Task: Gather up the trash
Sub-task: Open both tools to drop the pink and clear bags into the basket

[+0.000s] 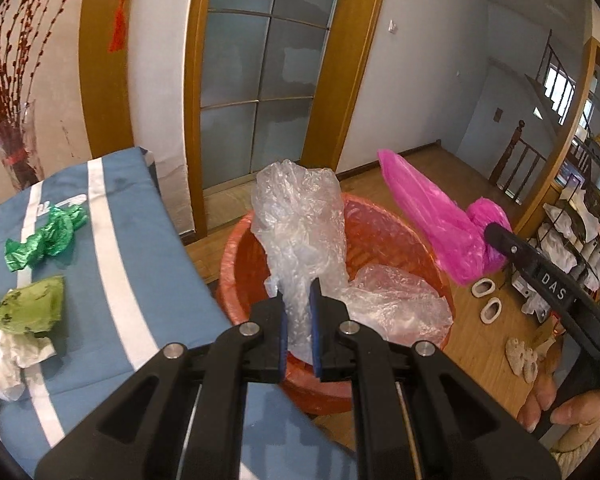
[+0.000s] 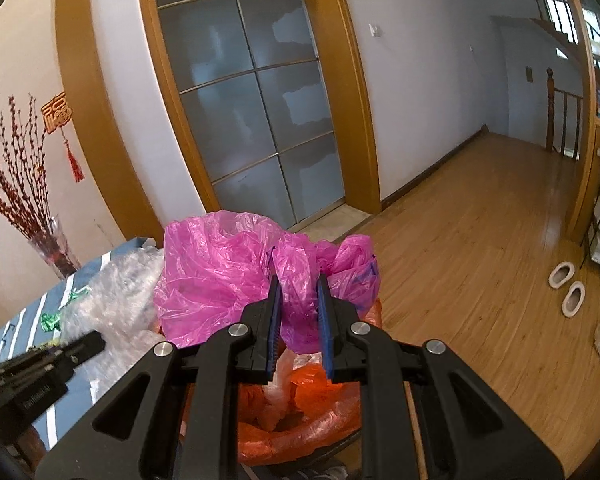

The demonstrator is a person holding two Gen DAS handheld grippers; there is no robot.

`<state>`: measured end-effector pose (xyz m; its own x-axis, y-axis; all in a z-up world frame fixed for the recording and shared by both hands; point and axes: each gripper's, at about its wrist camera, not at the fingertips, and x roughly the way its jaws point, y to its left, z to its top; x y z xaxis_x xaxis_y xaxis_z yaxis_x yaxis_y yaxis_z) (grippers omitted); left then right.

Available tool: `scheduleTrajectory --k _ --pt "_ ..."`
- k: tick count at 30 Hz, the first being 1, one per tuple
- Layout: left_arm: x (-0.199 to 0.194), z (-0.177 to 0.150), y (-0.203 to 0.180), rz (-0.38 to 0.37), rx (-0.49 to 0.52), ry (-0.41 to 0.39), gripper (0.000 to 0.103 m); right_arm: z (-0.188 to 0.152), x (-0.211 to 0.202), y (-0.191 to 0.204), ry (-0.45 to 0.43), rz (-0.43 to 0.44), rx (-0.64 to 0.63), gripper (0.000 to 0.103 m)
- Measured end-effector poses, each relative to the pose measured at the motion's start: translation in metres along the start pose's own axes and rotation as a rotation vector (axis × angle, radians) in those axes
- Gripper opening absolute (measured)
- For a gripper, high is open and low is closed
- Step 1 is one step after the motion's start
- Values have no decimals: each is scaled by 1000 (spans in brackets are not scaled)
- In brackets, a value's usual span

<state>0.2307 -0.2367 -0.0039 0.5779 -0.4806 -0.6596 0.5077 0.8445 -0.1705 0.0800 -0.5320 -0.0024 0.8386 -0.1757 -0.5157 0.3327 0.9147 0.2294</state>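
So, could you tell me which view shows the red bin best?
The left wrist view: the red bin shows its rim and inside. In the right wrist view the pink bag and right gripper hide most of it.

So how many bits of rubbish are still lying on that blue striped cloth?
3 that I can see: a shiny green wrapper farthest back, a pale green wrapper nearer, and a white crumpled piece just below it. More may lie beyond the picture's left edge.

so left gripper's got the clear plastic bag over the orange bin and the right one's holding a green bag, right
Not quite. The left gripper does hold the clear plastic bag over the orange bin, but the right gripper is shut on a pink bag, not a green one. The right wrist view shows it.
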Motion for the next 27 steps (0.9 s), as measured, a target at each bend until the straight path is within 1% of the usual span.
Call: scheduleTrajectory --k 5,7,8,9,10,14,15,21,25,27 --pt "15 -2 -2 -4 -5 21 12 0 7 -1 7 21 20 18" --pt "20 -3 0 -1 -17 29 17 1 9 -6 13 45 28 20" --pt "22 -4 1 0 -22 36 19 1 11 -7 15 54 30 22" --pt "24 -5 3 1 -24 40 26 0 12 -7 19 60 30 26" --pt "25 -6 4 6 -26 43 31 0 13 -6 21 63 28 27" --pt "27 -9 11 25 -21 54 37 -3 15 -4 26 58 24 43" --pt "26 -11 14 32 -21 55 40 -5 15 -6 27 54 28 46" --pt "14 -18 30 83 -17 44 50 -6 14 -7 26 25 19 55" --pt "3 -21 46 122 -18 34 58 -7 12 -5 23 16 12 58" --pt "-2 -23 54 143 -19 30 59 -8 11 -1 22 17 3 59"
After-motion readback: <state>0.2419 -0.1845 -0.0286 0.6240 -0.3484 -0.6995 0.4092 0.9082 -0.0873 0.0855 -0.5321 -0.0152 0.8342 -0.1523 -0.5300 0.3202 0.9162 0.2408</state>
